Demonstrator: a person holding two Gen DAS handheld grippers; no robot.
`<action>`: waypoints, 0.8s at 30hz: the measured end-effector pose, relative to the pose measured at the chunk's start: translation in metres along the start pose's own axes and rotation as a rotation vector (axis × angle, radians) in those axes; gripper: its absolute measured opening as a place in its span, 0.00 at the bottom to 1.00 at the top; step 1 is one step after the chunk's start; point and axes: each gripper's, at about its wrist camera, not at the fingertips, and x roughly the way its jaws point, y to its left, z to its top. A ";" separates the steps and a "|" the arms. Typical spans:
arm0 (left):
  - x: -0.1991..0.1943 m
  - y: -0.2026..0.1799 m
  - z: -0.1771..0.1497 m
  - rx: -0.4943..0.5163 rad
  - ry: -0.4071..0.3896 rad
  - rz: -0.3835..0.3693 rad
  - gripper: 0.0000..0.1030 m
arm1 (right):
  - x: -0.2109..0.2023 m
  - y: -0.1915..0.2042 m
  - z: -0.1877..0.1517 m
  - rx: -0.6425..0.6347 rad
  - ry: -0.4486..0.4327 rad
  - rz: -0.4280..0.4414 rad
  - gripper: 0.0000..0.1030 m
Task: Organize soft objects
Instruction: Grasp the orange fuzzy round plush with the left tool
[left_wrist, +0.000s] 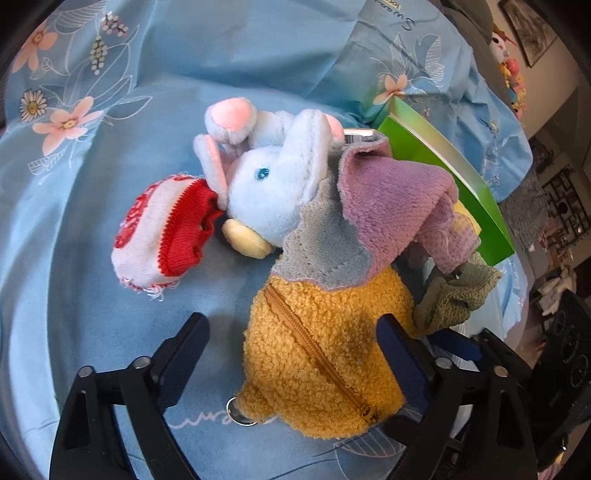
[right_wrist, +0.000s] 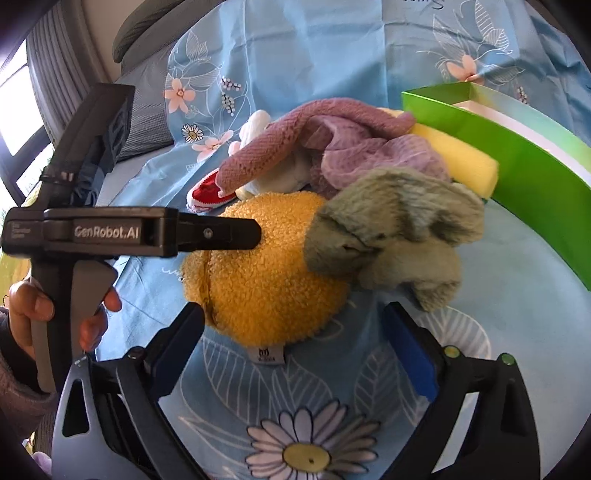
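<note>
Yellow pouch between the parted left claw (untouched).

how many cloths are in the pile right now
2. A purple cloth drapes over the blue stuffed toy and the yellow pouch; a green cloth lies against the pouch's far side. Others may be buried underneath.

We are in a lived-in home, likely a bedroom or living room. A blue floral bedsheet covers the surface. At two o'clock hangs a framed picture beside colourful toys; at ten o'clock, a window and grey curtain.
</note>
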 end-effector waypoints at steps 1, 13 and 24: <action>0.000 0.000 -0.001 0.001 -0.002 -0.006 0.81 | 0.003 0.000 0.001 0.001 0.004 -0.002 0.90; -0.009 0.002 -0.016 -0.017 0.004 -0.063 0.35 | 0.008 0.019 0.004 -0.072 -0.020 -0.006 0.26; -0.064 -0.017 -0.041 0.020 -0.080 -0.044 0.31 | -0.029 0.056 -0.006 -0.168 -0.079 0.071 0.13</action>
